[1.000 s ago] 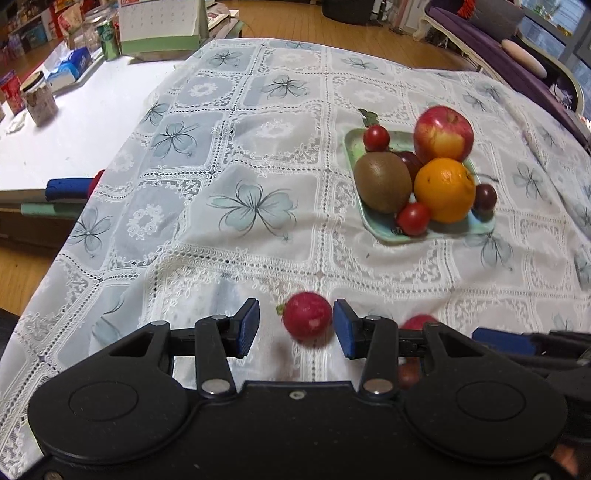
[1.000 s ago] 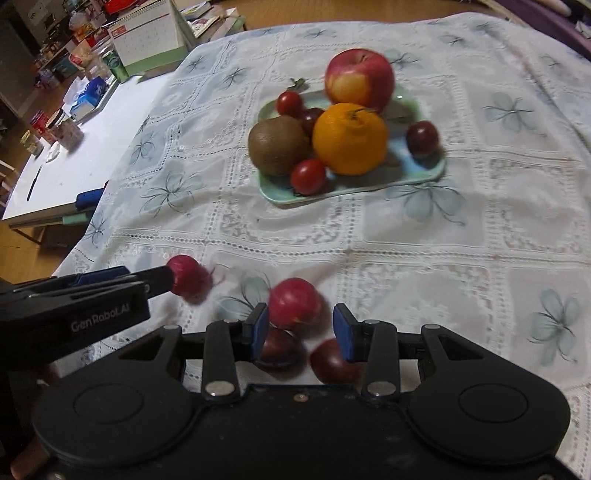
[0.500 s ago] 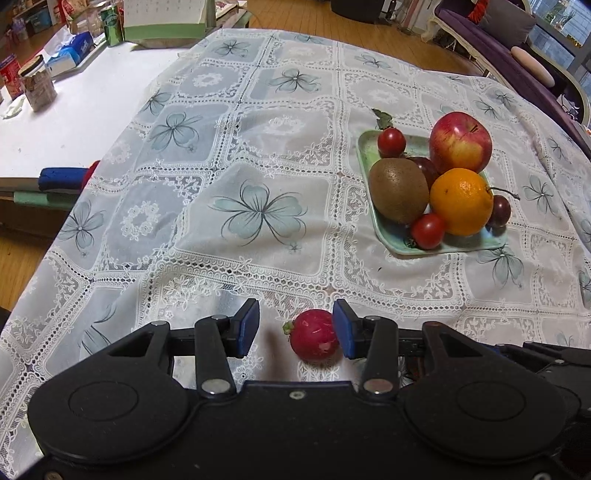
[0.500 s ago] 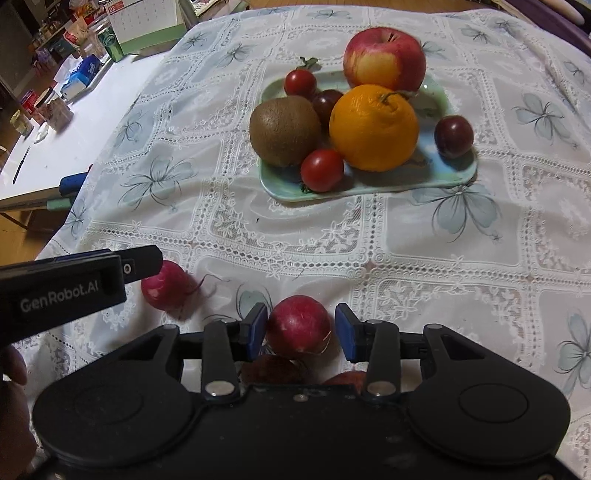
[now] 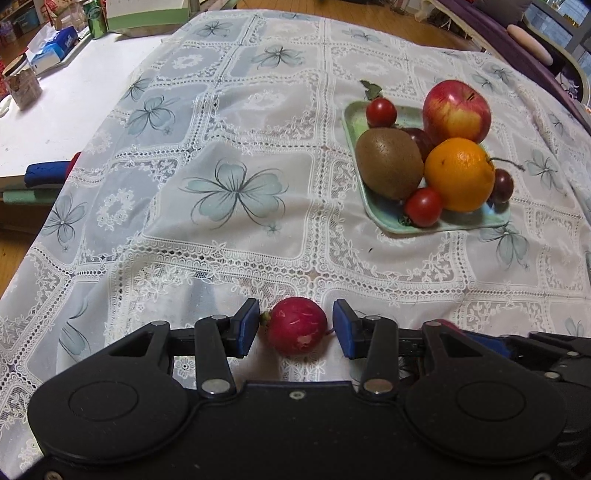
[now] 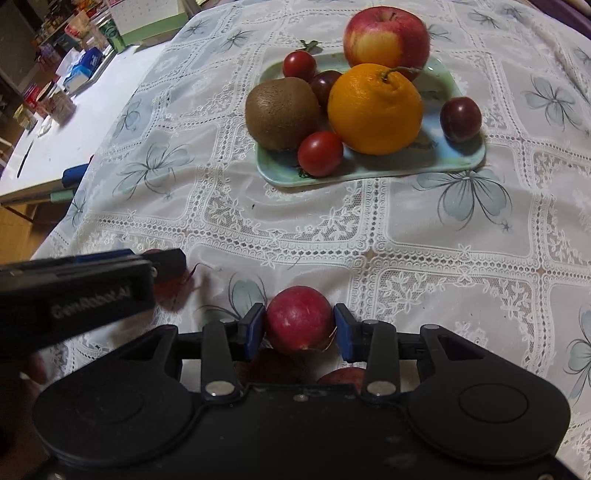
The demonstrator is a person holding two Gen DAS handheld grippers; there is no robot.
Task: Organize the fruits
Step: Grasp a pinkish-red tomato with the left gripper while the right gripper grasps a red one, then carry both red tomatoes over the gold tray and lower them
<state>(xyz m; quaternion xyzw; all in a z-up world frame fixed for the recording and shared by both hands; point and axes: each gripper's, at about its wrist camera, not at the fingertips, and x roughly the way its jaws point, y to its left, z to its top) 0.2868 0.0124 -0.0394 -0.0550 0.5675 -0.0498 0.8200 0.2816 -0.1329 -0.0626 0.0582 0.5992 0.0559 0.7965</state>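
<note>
A white lace tablecloth (image 5: pixel 258 155) printed with grey-blue flowers covers the table; it lies slightly wrinkled and drapes over the near-left edge. Past the left edge stands a lower white table (image 5: pixel 74 96) carrying a tissue box (image 5: pixel 51 51), a green can (image 5: pixel 95 22) and a desk calendar (image 6: pixel 147 18); wooden flooring shows beyond the far edge, and purple upholstered seating (image 5: pixel 524 48) fills the far-right corner of the room.

A pale green tray (image 6: pixel 461 162) sits toward the far-right part of the cloth; it holds an apple (image 6: pixel 386 37), an orange (image 6: pixel 375 109), a kiwi (image 6: pixel 282 112), two cherry tomatoes and two dark plums, all packed close together.

Near the front edge, the left gripper (image 5: pixel 295 326) straddles a red radish (image 5: pixel 297 325) resting on the cloth; its blue pads stand apart, clear of the radish on both sides. The right gripper (image 6: pixel 299 328) brackets a second red round fruit (image 6: pixel 299 317); its jaws are closing and the pads appear to meet the fruit's sides. Two more dark red fruits lie partly hidden beneath that gripper body.
</note>
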